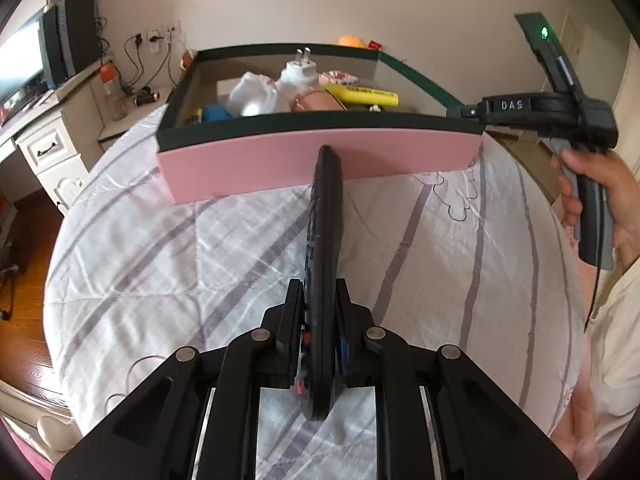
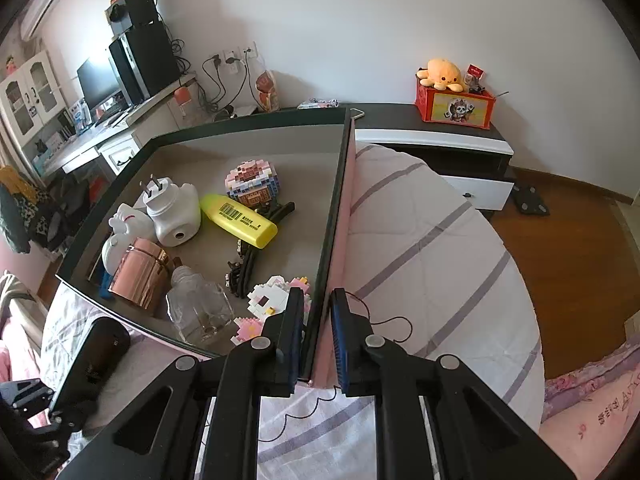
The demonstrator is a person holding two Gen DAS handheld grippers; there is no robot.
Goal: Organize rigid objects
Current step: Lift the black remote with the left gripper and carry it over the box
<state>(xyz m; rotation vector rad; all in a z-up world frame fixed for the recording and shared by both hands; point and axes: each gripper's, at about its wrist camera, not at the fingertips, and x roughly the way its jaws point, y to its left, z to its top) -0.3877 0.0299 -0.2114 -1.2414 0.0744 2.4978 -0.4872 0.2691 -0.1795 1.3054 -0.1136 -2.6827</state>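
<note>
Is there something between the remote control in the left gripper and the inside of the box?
Yes. The pink front wall of the box stands directly ahead of the remote control, whose far tip sits below the rim. The left gripper would probably need to lift it over.

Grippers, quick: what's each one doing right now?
Left gripper: shut on the black remote.
Right gripper: fingers astride the box wall; grip cannot be told.

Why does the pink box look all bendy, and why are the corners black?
In the left wrist view the fisheye lens bows the straight pink box and blacks out the corners; the window glares white. In the right wrist view the box walls curve too, yet the yellow marker stays sharp.
</note>
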